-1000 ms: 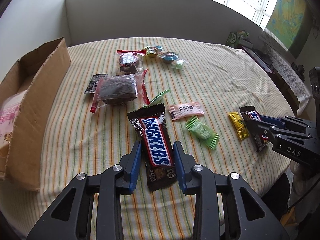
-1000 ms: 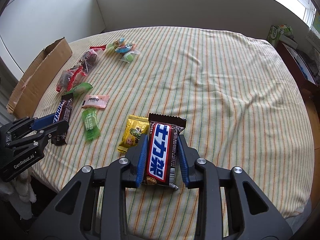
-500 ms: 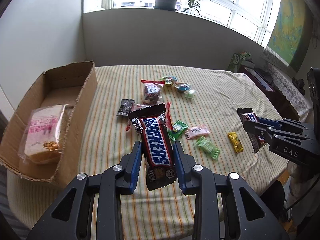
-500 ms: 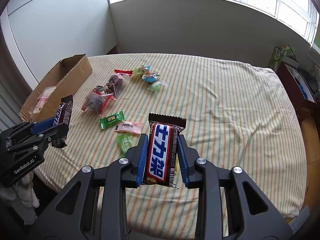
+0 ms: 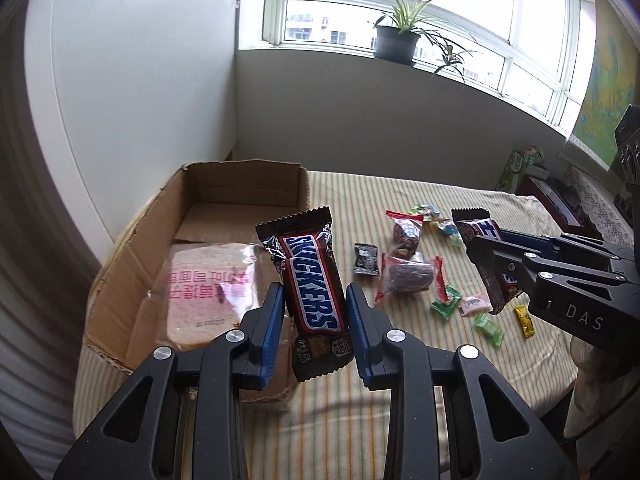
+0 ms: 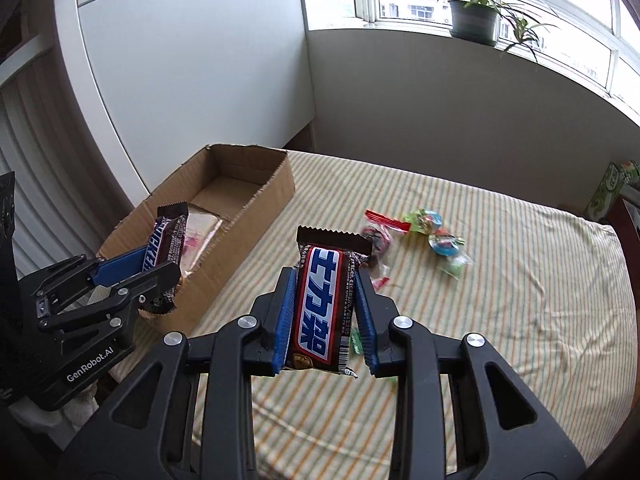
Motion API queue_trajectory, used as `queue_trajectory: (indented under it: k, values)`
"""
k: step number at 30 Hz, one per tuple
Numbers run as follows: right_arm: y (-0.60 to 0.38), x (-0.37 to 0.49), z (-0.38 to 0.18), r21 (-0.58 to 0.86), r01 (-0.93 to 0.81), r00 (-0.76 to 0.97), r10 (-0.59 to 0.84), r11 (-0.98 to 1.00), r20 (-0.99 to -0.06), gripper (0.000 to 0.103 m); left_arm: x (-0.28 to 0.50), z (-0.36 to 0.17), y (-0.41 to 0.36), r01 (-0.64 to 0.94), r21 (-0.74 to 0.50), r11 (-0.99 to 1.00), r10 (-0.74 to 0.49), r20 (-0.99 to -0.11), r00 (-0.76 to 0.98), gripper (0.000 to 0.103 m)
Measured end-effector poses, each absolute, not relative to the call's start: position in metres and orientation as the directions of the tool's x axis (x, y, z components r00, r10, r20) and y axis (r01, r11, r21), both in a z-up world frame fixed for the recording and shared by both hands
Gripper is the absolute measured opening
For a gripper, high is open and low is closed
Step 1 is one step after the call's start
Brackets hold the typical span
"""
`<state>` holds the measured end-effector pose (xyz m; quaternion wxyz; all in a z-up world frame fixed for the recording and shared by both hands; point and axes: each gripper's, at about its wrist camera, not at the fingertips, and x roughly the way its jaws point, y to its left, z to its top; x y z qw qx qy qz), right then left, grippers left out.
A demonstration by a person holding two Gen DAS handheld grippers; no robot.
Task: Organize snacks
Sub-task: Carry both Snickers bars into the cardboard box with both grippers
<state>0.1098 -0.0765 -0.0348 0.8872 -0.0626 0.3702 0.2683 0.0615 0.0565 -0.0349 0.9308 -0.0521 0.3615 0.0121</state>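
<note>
At the bottom centre of the left wrist view, the left gripper (image 5: 314, 320) was clamped on a brown Snickers bar with a blue logo (image 5: 310, 284), its top tilted toward the upper left. At the bottom centre of the right wrist view, the right gripper (image 6: 325, 318) was clamped on a second brown chocolate bar with blue Chinese lettering (image 6: 324, 304), held off the striped tablecloth (image 6: 520, 300).

Beyond, left of centre, sat the open brown cardboard box (image 5: 240, 182), already holding a clear bag of sliced bread (image 5: 208, 292). Small wrapped candies (image 5: 486, 326) lay further right.

To place well, each bar probably should be carried fully over the box rim, lowered beside the bread, then released, one gripper at a time to avoid a collision.
</note>
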Motion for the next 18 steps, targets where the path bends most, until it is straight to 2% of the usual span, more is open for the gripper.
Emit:
queue_trajectory:
  k: [9, 18]
  values:
    - [0.004, 0.117, -0.039, 0.09, -0.613, 0.529, 0.492, 0.785, -0.691, 0.03, 0.065, -0.039, 0.106, -0.142, -0.077, 0.987, 0.054, -0.672, 0.739, 0.03]
    - [0.04, 0.131, -0.051, 0.099, -0.647, 0.486, 0.508, 0.756, -0.711, 0.03, 0.071, -0.045, 0.128, -0.166, -0.077, 0.983, 0.069, -0.683, 0.727, 0.03]
